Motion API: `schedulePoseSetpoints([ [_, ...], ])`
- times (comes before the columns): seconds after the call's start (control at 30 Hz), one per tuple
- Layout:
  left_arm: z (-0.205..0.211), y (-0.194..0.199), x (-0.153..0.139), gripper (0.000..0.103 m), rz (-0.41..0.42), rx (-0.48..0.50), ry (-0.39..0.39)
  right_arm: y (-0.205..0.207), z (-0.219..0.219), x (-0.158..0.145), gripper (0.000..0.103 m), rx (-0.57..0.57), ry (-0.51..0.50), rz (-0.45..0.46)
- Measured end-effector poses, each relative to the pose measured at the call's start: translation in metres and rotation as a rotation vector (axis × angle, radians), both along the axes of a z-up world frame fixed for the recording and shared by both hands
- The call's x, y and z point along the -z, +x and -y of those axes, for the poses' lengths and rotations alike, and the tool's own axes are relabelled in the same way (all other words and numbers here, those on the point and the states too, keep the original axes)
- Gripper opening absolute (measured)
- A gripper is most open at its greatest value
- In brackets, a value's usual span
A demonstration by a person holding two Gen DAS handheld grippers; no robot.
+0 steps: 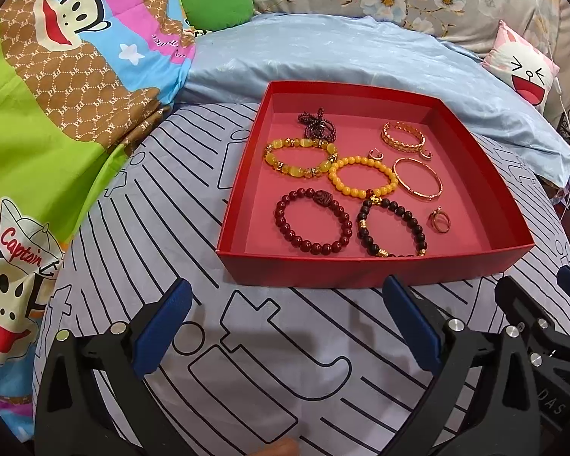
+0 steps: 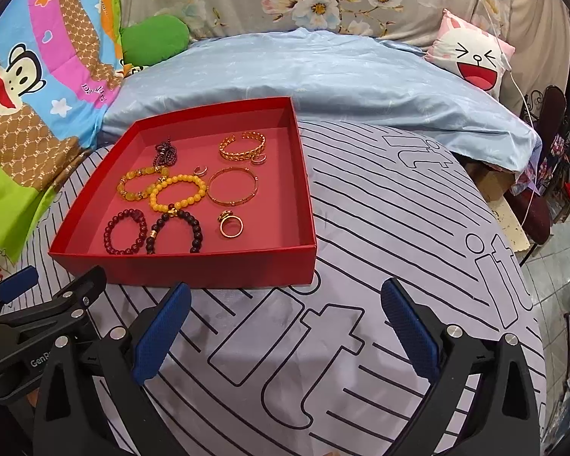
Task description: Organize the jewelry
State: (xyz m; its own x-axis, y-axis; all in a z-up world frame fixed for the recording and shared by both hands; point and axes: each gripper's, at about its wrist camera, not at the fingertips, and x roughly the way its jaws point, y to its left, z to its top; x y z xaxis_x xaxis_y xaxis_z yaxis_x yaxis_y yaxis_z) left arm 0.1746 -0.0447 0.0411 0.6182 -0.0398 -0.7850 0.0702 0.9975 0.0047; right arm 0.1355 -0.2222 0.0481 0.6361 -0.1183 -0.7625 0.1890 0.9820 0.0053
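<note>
Both tongs, left [image 1: 287, 321] and right [image 2: 285, 321], hang spread and empty over the striped bedsheet [image 2: 380, 235]; beyond them the red tray [image 1: 361, 268] holds the jewelry [image 1: 363, 178], before a blue pillow [image 2: 304, 72].

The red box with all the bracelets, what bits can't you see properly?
- Black bead bracelet: right wrist view, near part hidden behind the red box front wall.
- Dark red bracelet: right wrist view, near edge hidden likewise.
- Small gold earrings: both views, too small for detail.
- Dark beaded bundle: left wrist view, tangled, shape unclear.
</note>
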Motion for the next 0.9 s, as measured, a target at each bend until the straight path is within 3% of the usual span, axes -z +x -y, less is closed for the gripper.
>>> schedulePoseSetpoints([
  [0.9,-0.0024,0.0009,0.0017,0.096,-0.003,-0.008,0.0,-0.0014,-0.0022,0.0035,0.096,0.004,0.002,-0.01],
])
